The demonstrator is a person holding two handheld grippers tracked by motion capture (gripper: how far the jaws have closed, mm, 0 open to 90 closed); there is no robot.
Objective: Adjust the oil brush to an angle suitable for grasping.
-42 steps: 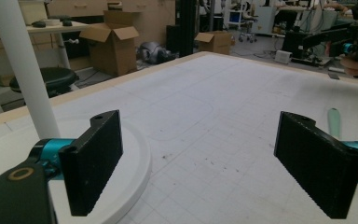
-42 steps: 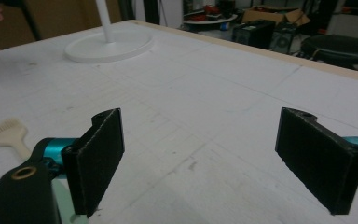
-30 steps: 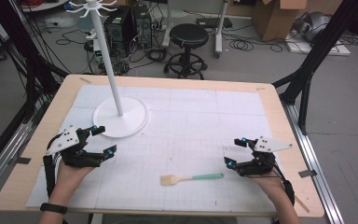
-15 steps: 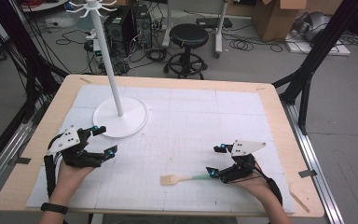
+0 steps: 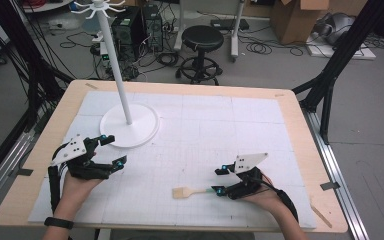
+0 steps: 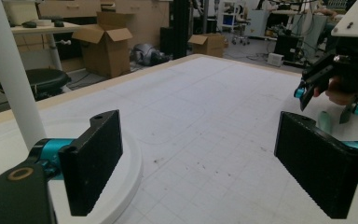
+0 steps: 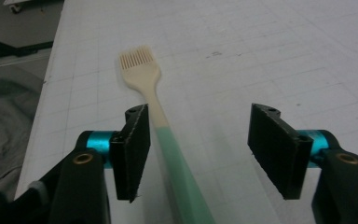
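My right gripper [image 5: 219,181] has slid toward nine o'clock, jaws just closing, straddling but not pinching the pastry brush [image 7: 161,121]; bristles point twelve. Left gripper [image 5: 111,150] spread.

White stand [image 5: 129,131] with pole on gridded mat [image 5: 230,130]; black stool [image 5: 202,37], cardboard box [image 5: 292,17] beyond table.
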